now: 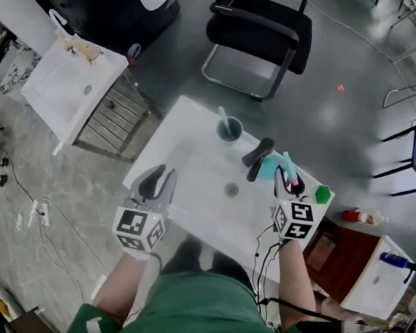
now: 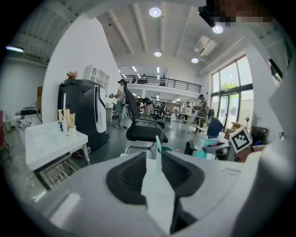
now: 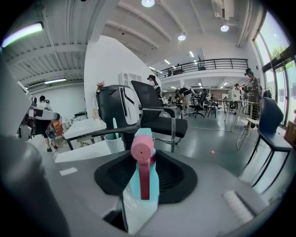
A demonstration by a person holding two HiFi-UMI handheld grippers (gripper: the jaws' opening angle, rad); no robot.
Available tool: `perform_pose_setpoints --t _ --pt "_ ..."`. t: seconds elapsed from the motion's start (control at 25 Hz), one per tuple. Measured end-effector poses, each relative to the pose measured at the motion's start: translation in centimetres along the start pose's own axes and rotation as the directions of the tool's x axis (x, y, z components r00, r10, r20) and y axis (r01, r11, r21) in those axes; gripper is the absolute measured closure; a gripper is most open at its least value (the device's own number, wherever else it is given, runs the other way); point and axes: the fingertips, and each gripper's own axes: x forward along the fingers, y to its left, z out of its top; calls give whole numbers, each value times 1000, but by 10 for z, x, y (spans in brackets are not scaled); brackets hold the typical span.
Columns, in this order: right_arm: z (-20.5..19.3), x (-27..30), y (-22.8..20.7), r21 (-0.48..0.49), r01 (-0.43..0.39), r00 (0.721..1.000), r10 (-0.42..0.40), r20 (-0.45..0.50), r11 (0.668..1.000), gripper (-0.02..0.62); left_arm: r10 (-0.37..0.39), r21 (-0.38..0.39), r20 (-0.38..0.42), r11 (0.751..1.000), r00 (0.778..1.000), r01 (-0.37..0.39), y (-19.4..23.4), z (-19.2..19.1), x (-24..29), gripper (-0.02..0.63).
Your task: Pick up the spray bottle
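Left gripper [image 1: 156, 182], 8 o'clock of table [image 1: 195, 152]: jaws apart, empty. Spray bottle [image 1: 270, 167], 2 o'clock: teal body pinched between right gripper [image 1: 288, 182] pads. Judgement: squeeze firmly, lift straight, avoid trigger [image 3: 144, 180]. Right gripper view shows pad contact; head view shows table placement.

Open-plan office or lab hall. Polished grey floor [image 1: 346, 117]. Black office chair [image 1: 259, 27] at 12 o'clock from the white bench [image 1: 197, 198], second white table [image 1: 65, 88] at 10 o'clock. High white ceiling with round lights [image 2: 155, 12], railed mezzanine [image 3: 217, 62], tall windows [image 2: 231, 88], person standing [image 2: 121, 99] further back.
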Motion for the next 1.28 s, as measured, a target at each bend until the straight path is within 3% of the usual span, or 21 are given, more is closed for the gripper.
perform_pose_setpoints --t 0.68,1.28 --pt "23 -61 10 -31 38 998 -36 49 999 465 -39 13 62 999 997 38 -25 13 -35 508" --pt "72 -132 32 -51 -20 979 30 203 998 465 -89 47 130 995 987 83 -55 46 -58 511"
